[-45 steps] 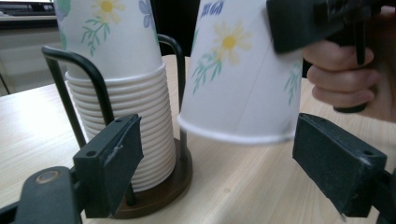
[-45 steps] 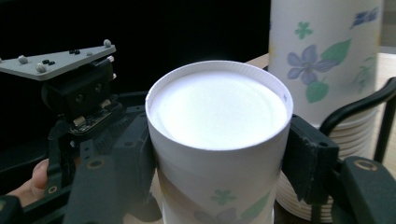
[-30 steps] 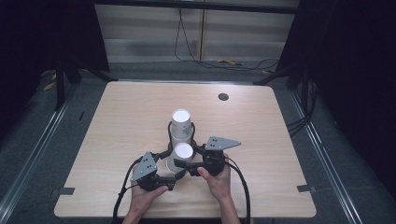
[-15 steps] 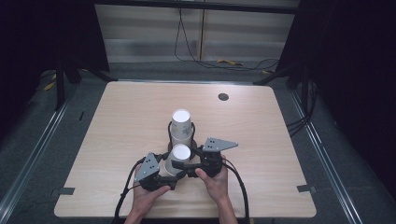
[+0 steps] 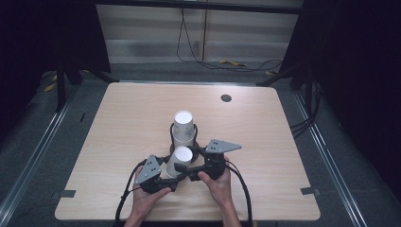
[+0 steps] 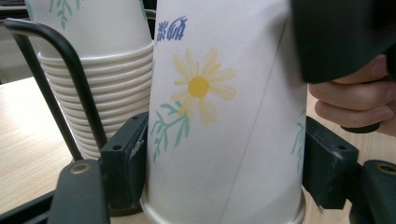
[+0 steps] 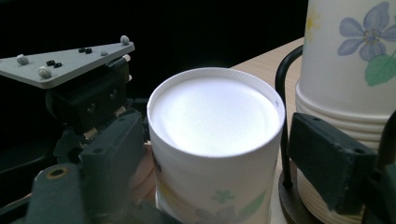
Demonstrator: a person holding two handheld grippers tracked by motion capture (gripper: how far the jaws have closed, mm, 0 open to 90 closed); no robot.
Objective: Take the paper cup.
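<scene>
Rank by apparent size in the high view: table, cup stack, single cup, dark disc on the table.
1. table
2. cup stack
3. single cup, near the stack's size, so this pair is unsure
4. dark disc

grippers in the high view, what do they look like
Both grippers, left and right, are black, blocky handheld units with two black fingers each. A grey three-cornered plate dotted with small studs tops each one. A black cable trails from each toward the table's near edge. The forearms are bare; no sleeves are visible.
</scene>
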